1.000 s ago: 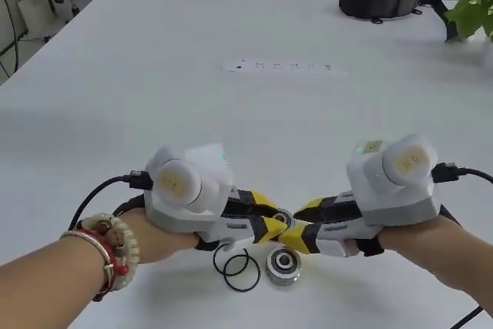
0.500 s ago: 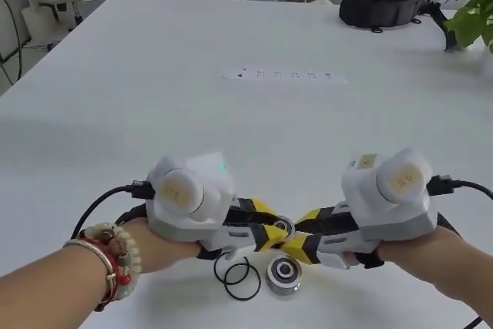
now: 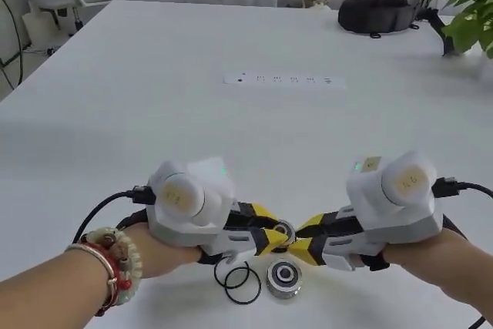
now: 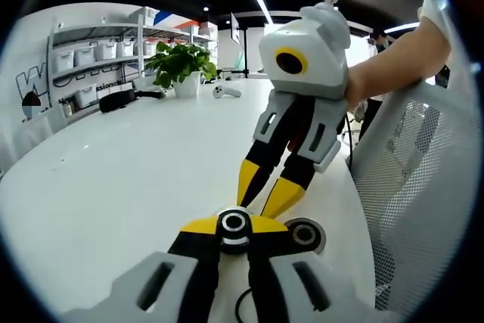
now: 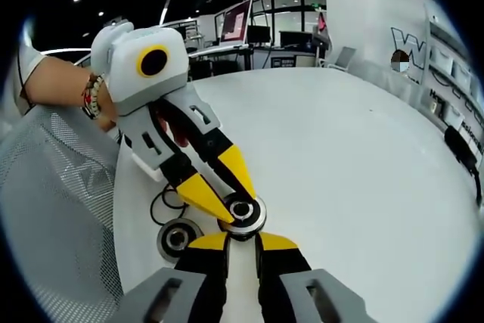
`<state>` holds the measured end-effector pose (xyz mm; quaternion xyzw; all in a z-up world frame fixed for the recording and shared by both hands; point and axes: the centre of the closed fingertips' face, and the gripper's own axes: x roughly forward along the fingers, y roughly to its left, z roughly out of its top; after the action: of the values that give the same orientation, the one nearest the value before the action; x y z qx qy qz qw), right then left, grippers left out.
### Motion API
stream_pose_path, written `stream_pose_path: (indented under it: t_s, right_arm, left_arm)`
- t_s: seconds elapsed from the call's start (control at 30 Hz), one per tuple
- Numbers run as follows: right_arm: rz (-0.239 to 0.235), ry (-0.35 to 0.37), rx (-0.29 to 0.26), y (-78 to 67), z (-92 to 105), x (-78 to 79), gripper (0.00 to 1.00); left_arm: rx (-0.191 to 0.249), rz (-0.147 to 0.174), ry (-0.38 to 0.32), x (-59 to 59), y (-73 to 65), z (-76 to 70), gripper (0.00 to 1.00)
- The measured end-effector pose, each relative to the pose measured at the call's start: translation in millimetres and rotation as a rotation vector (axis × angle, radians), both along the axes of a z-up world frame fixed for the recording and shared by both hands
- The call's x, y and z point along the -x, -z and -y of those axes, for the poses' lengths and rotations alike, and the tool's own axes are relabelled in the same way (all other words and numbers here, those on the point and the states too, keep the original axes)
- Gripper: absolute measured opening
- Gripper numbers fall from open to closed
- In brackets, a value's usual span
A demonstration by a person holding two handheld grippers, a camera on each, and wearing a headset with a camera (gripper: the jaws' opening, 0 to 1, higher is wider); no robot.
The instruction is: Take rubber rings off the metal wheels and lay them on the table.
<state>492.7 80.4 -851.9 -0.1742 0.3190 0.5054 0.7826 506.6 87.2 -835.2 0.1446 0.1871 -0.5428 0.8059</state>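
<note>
Left gripper view first: the left gripper point(image 4: 233, 234) has its yellow-tipped jaws clamped on a small metal wheel point(image 4: 234, 222), held up off the white table point(image 4: 113, 172). The right gripper point(image 4: 266, 193) comes in from the top of that view, tips pointing right at the wheel's rim, jaws only a sliver apart. Right gripper view has its own jaws close together just under the wheel, but honestly I can't tell if they're pinching the rim or just touching it.

Head view: both grippers meet tip to tip, low over the near part of the table, with the wheel between them. Just below that on the table sits a second metal wheel point(image 3: 284, 276), and right beside it, to its left, two black rubber rings point(image 3: 237, 276) lie flat, overlapping each other.

Farther out there's a white power strip point(image 3: 283, 79) mid-table, then a black bag point(image 3: 375, 11) and a green plant point(image 3: 470, 13) at the far end. Beaded bracelets point(image 3: 115, 256) on the left wrist.
</note>
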Motion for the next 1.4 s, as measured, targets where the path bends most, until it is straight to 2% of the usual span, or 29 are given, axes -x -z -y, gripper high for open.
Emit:
stream_pose_path:
  t_s: [0.23,0.37,0.47,0.53,0.57,0.63,0.73,1.0,1.1,1.4]
  right_arm:
    - [0.008,-0.004,0.006,-0.6,2.1,-0.4,0.03]
    - [0.003,0.005,-0.002,-1.4,3.0,-0.4,0.04]
    - [-0.014,0.006,-0.018,-1.5,-0.1,2.5,0.16]
    - [0.016,0.007,-0.004,-0.4,-1.1,0.0,0.13]
    - [0.015,0.012,-0.005,-0.3,-1.4,-0.7,0.14]
    - [-0.017,0.029,-0.041,-0.6,-6.3,0.1,0.21]
    - [0.006,0.034,-0.026,1.1,-5.3,-4.3,0.24]
    - [0.004,0.013,-0.032,-0.4,-4.5,-1.9,0.17]
    - [0.021,-0.010,-0.004,1.6,-1.4,-0.6,0.10]
    - [0.037,-0.012,0.016,2.5,0.4,-1.9,0.02]
  left_arm:
    - [-0.001,-0.001,-0.006,-0.2,0.1,-0.2,0.08]
    - [-0.001,0.000,-0.004,0.0,0.2,0.1,0.08]
    - [-0.001,0.000,-0.004,0.2,0.1,0.2,0.08]
    - [-0.002,0.001,-0.003,0.2,0.1,0.3,0.08]
    - [-0.002,0.001,-0.003,0.2,0.1,0.2,0.08]
    - [-0.002,0.001,-0.003,0.2,0.1,0.2,0.08]
    - [-0.002,0.001,-0.003,0.2,0.0,0.3,0.08]
    - [-0.003,0.001,-0.002,0.2,0.2,0.3,0.08]
    - [-0.003,0.001,-0.002,0.2,0.3,0.0,0.08]
    - [-0.006,-0.001,-0.008,-0.2,0.6,-0.8,0.08]
